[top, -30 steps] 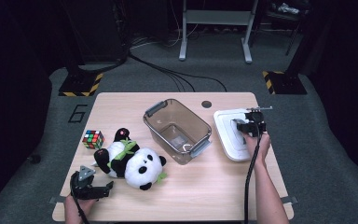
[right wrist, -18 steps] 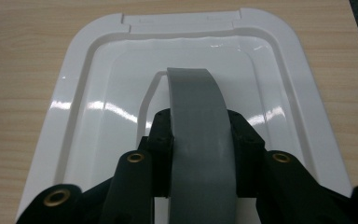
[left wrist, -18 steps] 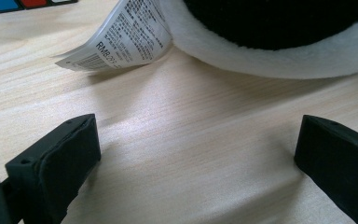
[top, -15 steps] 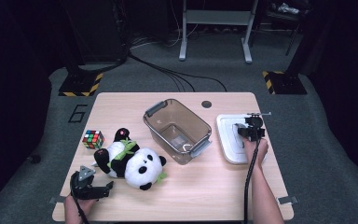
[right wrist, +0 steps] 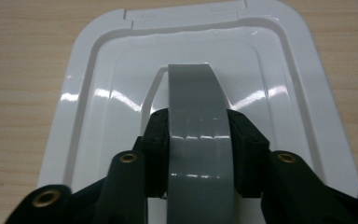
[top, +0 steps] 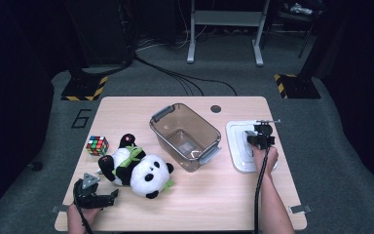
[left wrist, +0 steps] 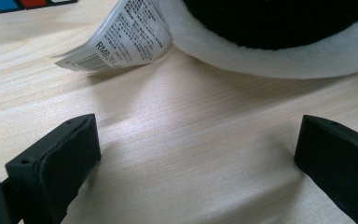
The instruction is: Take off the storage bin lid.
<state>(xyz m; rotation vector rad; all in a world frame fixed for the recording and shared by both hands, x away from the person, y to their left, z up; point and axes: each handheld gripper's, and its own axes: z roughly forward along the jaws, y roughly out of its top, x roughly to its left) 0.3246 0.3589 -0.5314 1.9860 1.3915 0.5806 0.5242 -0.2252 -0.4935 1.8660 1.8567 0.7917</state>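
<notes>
A white box lid lies flat on the table's right side, with a grey arched handle on its middle. My right gripper is shut on that handle, one jaw on each side of it. A clear plastic bin with grey latches stands empty at the table's middle. A plush panda lies left of the bin, its printed tag resting on the wood. My left gripper sits open on the table at the front left, just short of the panda.
A colour puzzle cube sits near the left edge of the wooden table. A round cable hole is at the far edge. Cables and stand legs lie on the dark floor beyond.
My right gripper has shifted slightly on the lid, staying shut on the handle. The left gripper and the panda have barely moved.
</notes>
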